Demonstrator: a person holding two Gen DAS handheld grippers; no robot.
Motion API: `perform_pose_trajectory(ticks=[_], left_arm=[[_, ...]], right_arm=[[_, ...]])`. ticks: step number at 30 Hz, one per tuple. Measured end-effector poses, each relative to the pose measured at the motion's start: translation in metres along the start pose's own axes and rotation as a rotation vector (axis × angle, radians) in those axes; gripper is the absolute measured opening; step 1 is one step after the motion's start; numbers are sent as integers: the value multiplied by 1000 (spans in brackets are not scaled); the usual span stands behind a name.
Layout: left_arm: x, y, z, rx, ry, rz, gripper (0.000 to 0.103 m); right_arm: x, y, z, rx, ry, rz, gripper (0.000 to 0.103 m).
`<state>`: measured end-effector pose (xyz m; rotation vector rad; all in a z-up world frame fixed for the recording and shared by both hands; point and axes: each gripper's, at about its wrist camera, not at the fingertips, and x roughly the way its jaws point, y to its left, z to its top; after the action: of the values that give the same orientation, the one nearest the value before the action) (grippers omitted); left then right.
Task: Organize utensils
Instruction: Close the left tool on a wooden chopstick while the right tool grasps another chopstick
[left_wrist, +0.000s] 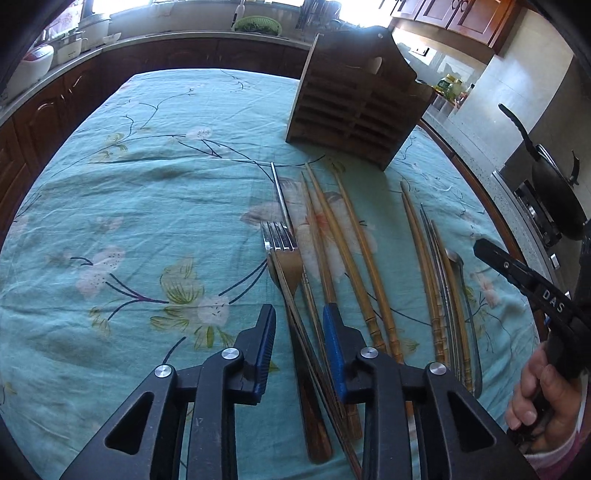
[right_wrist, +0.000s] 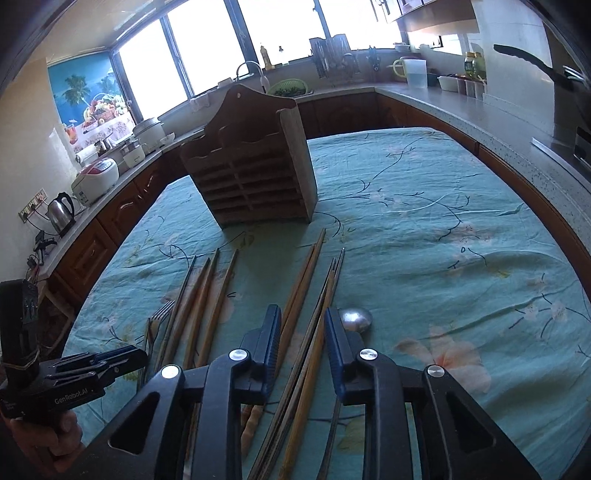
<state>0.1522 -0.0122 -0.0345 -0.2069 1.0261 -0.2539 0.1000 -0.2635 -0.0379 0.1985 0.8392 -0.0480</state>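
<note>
A slatted wooden utensil holder (left_wrist: 354, 107) (right_wrist: 255, 173) stands upright on the teal floral tablecloth (left_wrist: 147, 206). In front of it, utensils lie side by side. My left gripper (left_wrist: 300, 325) hovers open over a wooden spatula (left_wrist: 288, 267) and dark chopsticks (left_wrist: 306, 354), which run between its pads untouched; a metal fork (left_wrist: 280, 236) lies just ahead. My right gripper (right_wrist: 302, 325) is open astride a bundle of thin chopsticks (right_wrist: 321, 306), with gaps on both sides. A metal spoon (right_wrist: 356, 318) rests by its right finger. Bamboo chopsticks (left_wrist: 347, 251) lie between the two groups.
Kitchen counters with dark cabinets (right_wrist: 424, 107) wrap around the table. A wok (left_wrist: 554, 192) sits on the stove at the right. A rice cooker (right_wrist: 96, 181) and kettle (right_wrist: 61, 214) stand on the left counter. A hand (left_wrist: 535, 391) grips the right tool.
</note>
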Motion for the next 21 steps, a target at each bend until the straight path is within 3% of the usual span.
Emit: perform_pose_trajectory(ticks=[10, 12, 21], left_arm=[[21, 4, 14, -6, 49, -4, 10], [22, 6, 16, -9, 51, -13, 10], [1, 15, 13, -32, 11, -67, 3]], right_arm=[[56, -12, 15, -15, 117, -46, 10], [57, -13, 16, -12, 114, -45, 4], [27, -12, 22, 19, 33, 18, 2]])
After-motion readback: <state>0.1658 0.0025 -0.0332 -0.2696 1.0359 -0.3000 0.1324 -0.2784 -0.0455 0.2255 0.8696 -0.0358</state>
